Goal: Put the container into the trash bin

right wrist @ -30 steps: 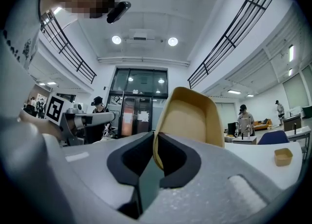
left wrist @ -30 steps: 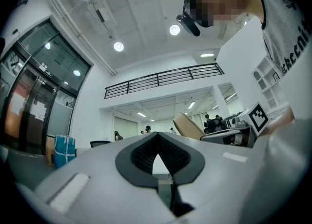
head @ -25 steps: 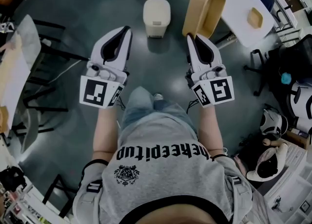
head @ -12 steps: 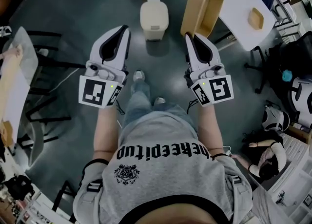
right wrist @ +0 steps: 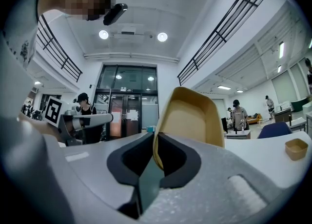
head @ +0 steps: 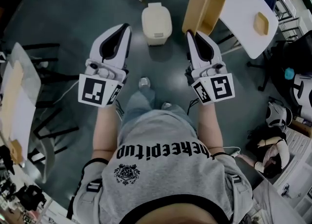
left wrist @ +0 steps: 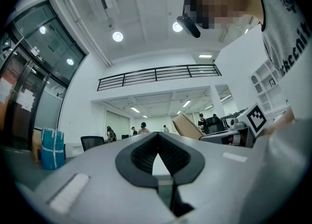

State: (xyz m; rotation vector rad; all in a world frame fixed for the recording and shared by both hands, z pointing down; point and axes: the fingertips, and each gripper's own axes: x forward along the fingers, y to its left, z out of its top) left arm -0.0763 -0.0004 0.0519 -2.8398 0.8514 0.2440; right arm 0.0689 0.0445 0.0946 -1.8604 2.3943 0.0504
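My right gripper (head: pixel 191 33) is shut on the rim of a tan, tray-like container (head: pixel 204 9), held up and tilted at the upper middle of the head view. In the right gripper view the same container (right wrist: pixel 191 120) rises from between the closed jaws of the right gripper (right wrist: pixel 155 142). A cream trash bin (head: pixel 156 23) with its lid down stands on the dark floor ahead, between the two grippers. My left gripper (head: pixel 126 27) is shut with nothing in it, to the left of the bin. The left gripper (left wrist: pixel 157 135) points out over the room.
A white table (head: pixel 234 13) runs along the upper right, with a small tan bowl (head: pixel 261 23) on it. Black chairs (head: pixel 46 62) stand at the left beside another table (head: pixel 14 106). Bags and gear lie at the right edge. The person's foot (head: pixel 144 83) is below the bin.
The person has stepped forward: the bin and table have shifted slightly in view and a foot has come out in front. Both grippers keep their pose and the container stays held.
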